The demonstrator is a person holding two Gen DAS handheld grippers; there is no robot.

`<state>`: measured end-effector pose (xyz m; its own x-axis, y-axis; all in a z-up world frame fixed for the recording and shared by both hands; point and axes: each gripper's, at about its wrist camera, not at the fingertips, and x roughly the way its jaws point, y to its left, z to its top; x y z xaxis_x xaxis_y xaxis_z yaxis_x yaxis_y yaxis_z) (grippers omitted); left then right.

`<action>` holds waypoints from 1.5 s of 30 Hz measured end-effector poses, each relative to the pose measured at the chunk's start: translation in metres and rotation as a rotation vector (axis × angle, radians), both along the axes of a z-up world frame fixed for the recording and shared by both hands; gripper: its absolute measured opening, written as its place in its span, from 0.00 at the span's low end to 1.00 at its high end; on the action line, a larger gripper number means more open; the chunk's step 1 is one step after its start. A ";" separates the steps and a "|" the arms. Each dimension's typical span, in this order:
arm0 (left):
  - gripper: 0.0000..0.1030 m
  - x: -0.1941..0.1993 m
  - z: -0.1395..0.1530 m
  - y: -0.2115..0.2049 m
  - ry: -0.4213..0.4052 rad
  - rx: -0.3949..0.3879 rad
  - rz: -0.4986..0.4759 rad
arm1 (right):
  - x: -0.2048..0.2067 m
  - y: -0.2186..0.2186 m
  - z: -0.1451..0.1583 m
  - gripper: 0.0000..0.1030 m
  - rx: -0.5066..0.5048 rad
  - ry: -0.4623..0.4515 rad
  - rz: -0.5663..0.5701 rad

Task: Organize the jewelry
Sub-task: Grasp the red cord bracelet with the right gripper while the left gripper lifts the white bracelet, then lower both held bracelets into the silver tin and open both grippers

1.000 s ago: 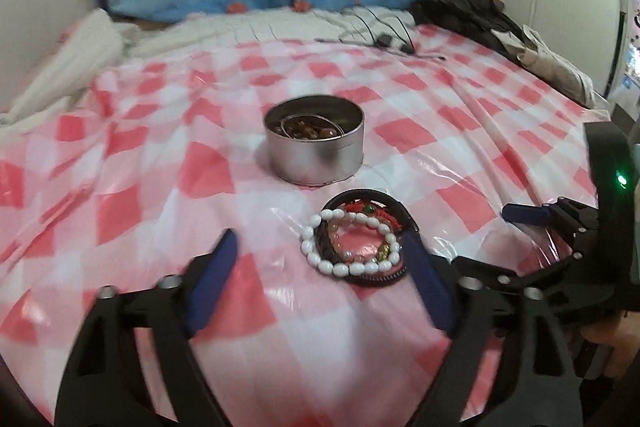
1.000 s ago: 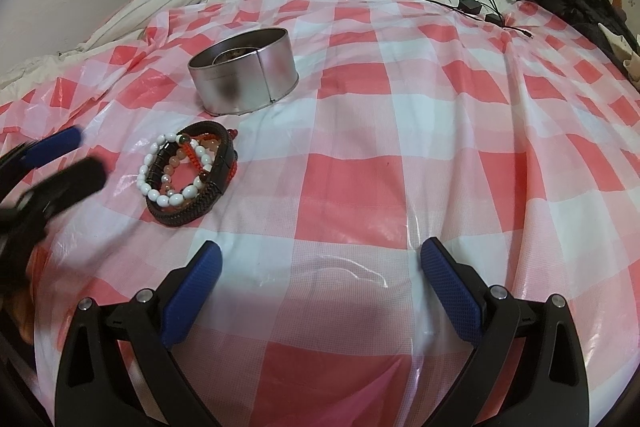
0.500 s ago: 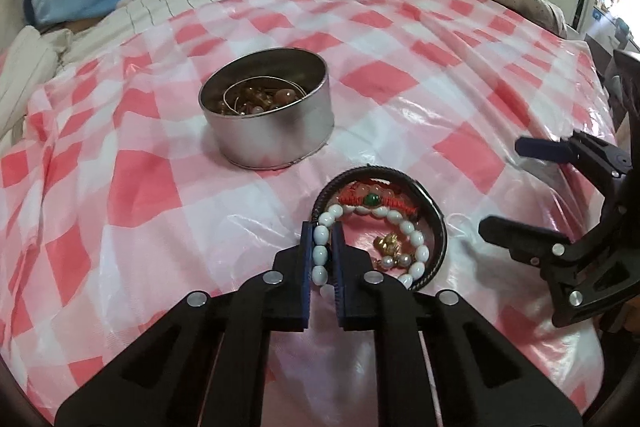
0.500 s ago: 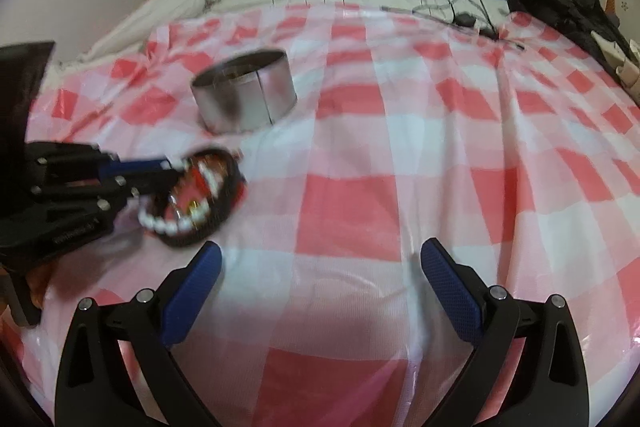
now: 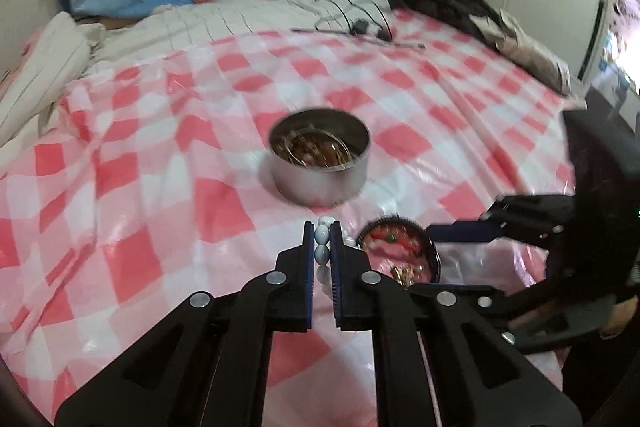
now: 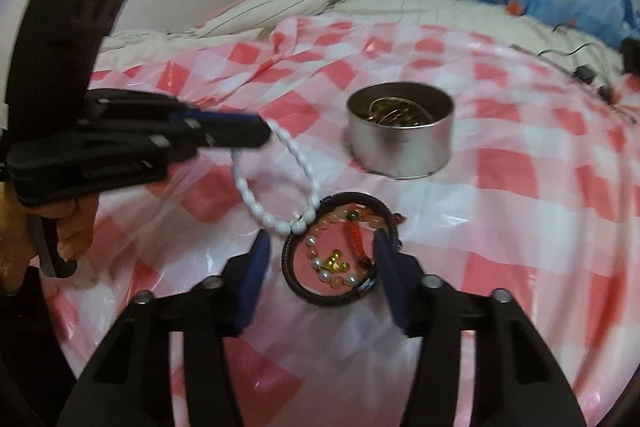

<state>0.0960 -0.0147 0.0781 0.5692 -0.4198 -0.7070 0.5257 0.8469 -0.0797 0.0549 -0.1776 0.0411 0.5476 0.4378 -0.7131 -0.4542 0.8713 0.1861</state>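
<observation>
— What's just changed at your fingers?

— My left gripper [image 5: 322, 259] was spread wide a second ago; then its fingers [image 5: 308, 267] clamped on the string of white oval beads [image 6: 280, 187] while it lay flat. Now that bracelet hangs lifted from them, its low end just touching the pile. My right gripper [image 6: 320, 267] has moved in, fingers apart, straddling the black braided leather band [image 6: 296, 287] without gripping it.

— So what does that mean?

— I judge one piece is freed and bound for the round silver metal tin [image 6: 400, 135], while the right gripper is placed to steady the rest.

— Count things for me.

— One tin, already holding brown beads and wire hoops; those are blurred, so I can't number them. One white bracelet in the air. On the pink-and-white checked plastic sheet [image 6: 520, 227] over the bed: one black band ringing an orange-red beaded strand [image 6: 356, 235] and a small pearl-and-gold strand [image 6: 332, 265].
</observation>
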 end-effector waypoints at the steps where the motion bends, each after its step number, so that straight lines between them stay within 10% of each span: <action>1: 0.06 0.001 0.002 0.003 -0.005 -0.009 0.008 | 0.002 0.000 -0.001 0.42 0.009 0.009 0.008; 7: 0.06 0.003 0.006 0.008 -0.007 -0.032 0.024 | 0.017 0.007 -0.008 0.40 -0.045 0.042 0.024; 12: 0.06 0.003 0.006 0.008 -0.005 -0.031 0.023 | 0.022 0.004 -0.013 0.08 -0.043 0.058 0.026; 24: 0.06 0.001 0.023 -0.001 -0.018 -0.124 -0.008 | 0.023 -0.068 0.049 0.07 0.574 0.010 0.030; 33: 0.06 0.043 0.052 -0.040 -0.057 -0.172 -0.056 | 0.055 -0.088 0.067 0.07 0.543 -0.017 -0.022; 39: 0.07 0.101 0.010 -0.051 0.060 -0.151 0.027 | 0.095 -0.078 0.064 0.07 0.483 -0.014 -0.025; 45: 0.33 0.100 -0.012 -0.016 0.094 -0.115 0.151 | 0.129 -0.032 0.032 0.07 0.211 0.023 -0.021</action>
<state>0.1963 -0.0304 0.0662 0.5653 -0.4160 -0.7123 0.3794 0.8979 -0.2233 0.1841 -0.2097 0.0732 0.5428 0.5671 -0.6194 -0.4299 0.8212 0.3752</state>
